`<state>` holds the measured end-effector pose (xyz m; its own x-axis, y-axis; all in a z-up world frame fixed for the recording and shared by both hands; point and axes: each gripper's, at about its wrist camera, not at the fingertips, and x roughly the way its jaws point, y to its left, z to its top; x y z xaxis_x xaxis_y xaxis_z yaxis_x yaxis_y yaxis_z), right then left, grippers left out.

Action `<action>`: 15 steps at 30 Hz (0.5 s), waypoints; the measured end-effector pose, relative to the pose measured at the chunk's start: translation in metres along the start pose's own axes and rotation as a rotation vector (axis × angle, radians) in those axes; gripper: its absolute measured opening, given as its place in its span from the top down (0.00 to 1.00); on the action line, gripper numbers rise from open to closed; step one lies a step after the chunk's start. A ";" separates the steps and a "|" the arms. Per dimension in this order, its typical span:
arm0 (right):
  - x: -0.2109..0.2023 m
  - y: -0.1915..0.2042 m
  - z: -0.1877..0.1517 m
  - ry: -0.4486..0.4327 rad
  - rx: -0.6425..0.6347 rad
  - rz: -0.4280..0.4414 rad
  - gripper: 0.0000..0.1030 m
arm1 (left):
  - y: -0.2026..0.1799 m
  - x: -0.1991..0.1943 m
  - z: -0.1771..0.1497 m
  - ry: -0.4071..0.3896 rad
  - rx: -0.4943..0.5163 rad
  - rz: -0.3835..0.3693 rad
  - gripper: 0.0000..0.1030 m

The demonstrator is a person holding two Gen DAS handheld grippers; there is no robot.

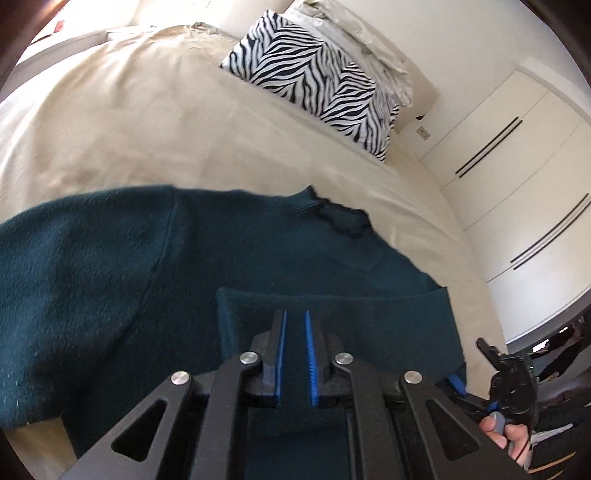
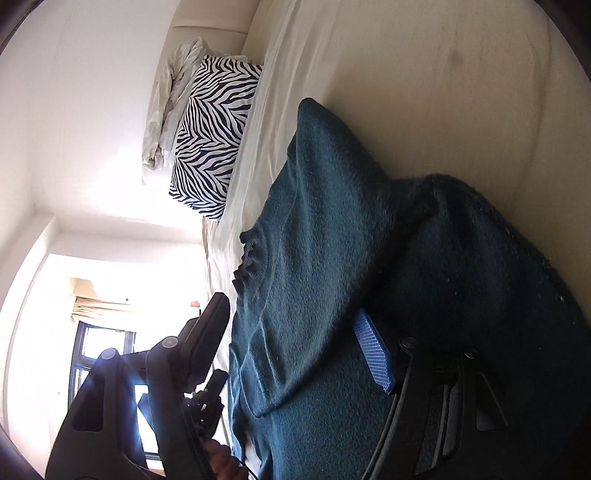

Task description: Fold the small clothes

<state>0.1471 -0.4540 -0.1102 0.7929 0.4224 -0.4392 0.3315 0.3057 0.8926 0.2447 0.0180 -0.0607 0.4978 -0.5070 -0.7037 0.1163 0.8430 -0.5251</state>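
A dark teal knit sweater (image 1: 110, 280) lies on the cream bed (image 1: 147, 129), collar (image 1: 340, 218) toward the pillows. A folded flap of it (image 1: 369, 317) lies just under my left gripper (image 1: 295, 317), whose blue-padded jaws stand slightly apart with only a narrow gap and nothing between them. In the right wrist view the sweater (image 2: 332, 258) fills the middle. My right gripper (image 2: 291, 321) is wide open, with one black finger (image 2: 214, 317) off the sweater's edge and the blue pad (image 2: 373, 354) of the other resting on the fabric. The right gripper also shows in the left view (image 1: 509, 376).
A zebra-print pillow (image 1: 314, 74) and a crumpled white pillow (image 1: 362, 33) lie at the head of the bed. White wardrobe doors (image 1: 517, 166) stand to the right. A bright window (image 2: 103, 350) shows in the right wrist view.
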 end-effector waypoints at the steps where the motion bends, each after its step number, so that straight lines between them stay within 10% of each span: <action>1: -0.001 0.000 -0.001 0.001 -0.011 0.000 0.35 | 0.004 -0.001 -0.003 0.001 -0.011 0.008 0.82; 5: -0.009 -0.006 -0.008 0.014 -0.035 0.014 0.35 | 0.008 -0.006 -0.007 -0.034 -0.023 0.076 0.17; 15: -0.027 -0.023 -0.006 -0.001 0.053 0.066 0.35 | -0.006 0.026 -0.002 0.077 0.061 0.128 0.52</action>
<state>0.1152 -0.4674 -0.1191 0.8144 0.4397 -0.3788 0.3047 0.2316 0.9239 0.2547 -0.0008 -0.0767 0.4445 -0.4051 -0.7989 0.1092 0.9098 -0.4005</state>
